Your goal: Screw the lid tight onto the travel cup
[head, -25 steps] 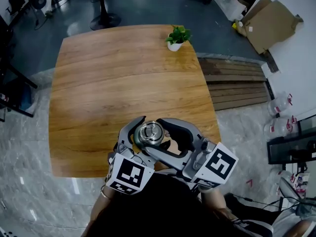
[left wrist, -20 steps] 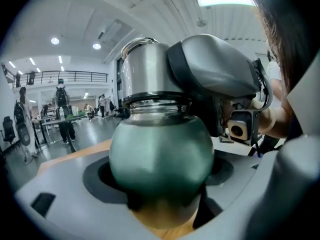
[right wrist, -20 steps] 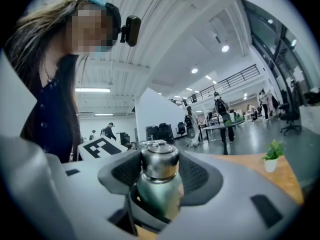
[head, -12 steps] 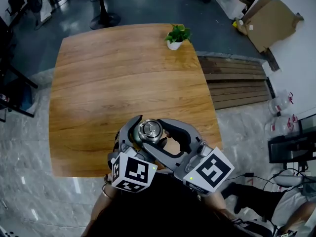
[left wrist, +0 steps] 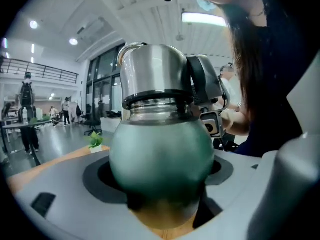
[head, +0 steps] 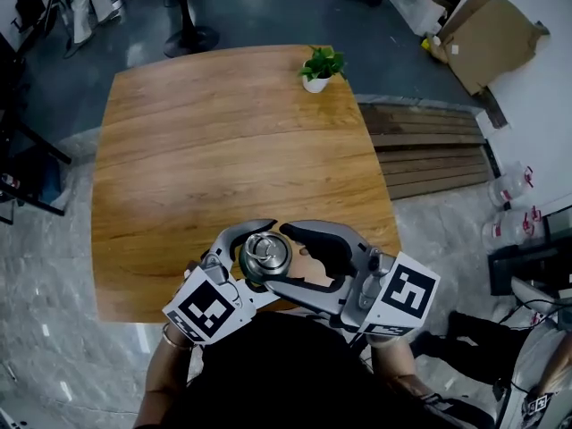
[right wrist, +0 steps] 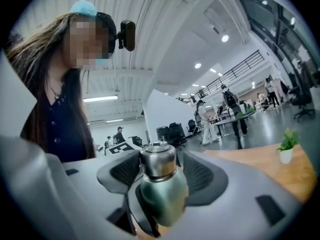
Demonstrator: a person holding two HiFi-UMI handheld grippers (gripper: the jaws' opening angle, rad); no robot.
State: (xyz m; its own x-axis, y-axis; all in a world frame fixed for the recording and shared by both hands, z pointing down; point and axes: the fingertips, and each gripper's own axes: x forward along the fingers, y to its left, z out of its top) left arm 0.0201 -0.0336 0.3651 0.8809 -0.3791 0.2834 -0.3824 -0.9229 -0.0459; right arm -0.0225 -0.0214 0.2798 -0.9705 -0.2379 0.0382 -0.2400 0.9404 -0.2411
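Over table (head: 223,141) edge, left tongs (head: 254,259) grip cup (left wrist: 160,154), right tongs (right wrist: 159,170) lid (left wrist: 152,71).

Grey-bodied left gripper (head: 239,256) and right gripper (head: 299,262) carry black pads (head: 323,247), black-and-white marker cubes (head: 207,309); person wears dark top (head: 277,374), bracelet (head: 168,335).

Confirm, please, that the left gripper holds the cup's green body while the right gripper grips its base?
Not the base: the right gripper view shows the right gripper closed on the steel lid at the top. The left gripper does hold the green body of the cup.
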